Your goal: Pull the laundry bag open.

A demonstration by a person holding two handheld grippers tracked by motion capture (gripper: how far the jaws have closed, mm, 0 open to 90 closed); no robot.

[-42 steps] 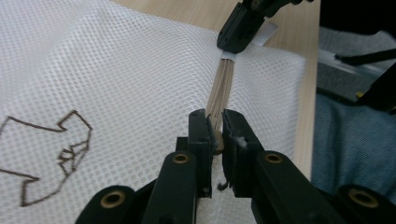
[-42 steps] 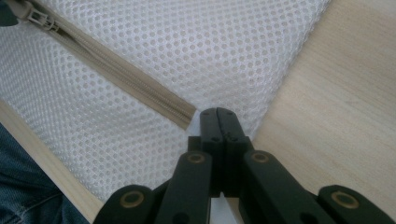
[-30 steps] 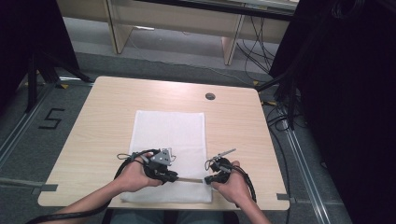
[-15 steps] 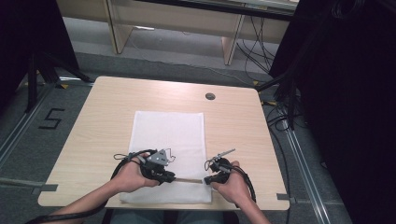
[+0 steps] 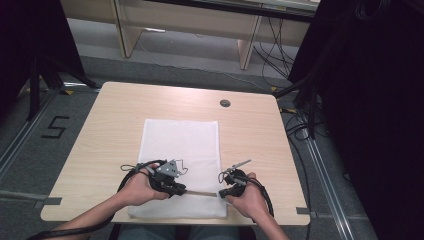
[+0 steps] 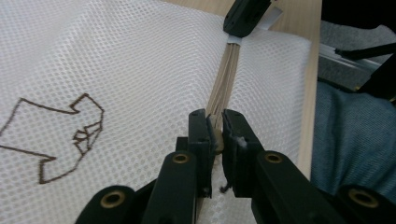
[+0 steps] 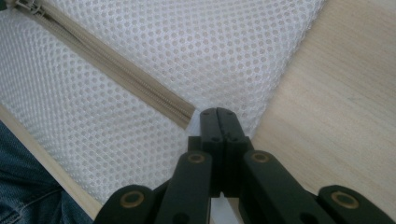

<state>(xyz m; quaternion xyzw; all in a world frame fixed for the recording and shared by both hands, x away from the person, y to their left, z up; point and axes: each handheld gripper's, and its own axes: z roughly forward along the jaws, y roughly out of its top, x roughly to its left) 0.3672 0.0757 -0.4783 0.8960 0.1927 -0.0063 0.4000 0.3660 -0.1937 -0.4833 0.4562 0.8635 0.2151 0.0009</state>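
A: Where does the white mesh bag (image 5: 181, 165) lie?

B: Flat on the bench (image 5: 110, 120), its near edge close to the person's side. A beige zipper (image 5: 201, 192) runs across it near that edge.

A: And the left hand-held gripper (image 5: 181, 190)?

B: Its jaws are nearly together, clamped on something small and pale at the zipper's end. In the left gripper view (image 6: 215, 133) that looks like the zipper pull, though the jaws cover most of it, so I cannot be sure.

A: The right hand-held gripper (image 5: 223, 192)?

B: Fully closed at the other end of the zipper. In the right gripper view (image 7: 217, 114) the tips meet where the beige tape ends; they seem to pinch the mesh there (the fabric itself is hidden between them).

A: Anything else hard to read?

B: A brown outline drawing (image 6: 60, 135) on the mesh is cut off at the left edge. From above, the hands (image 5: 140, 187) hide much of both grippers and of the bag's near corners.
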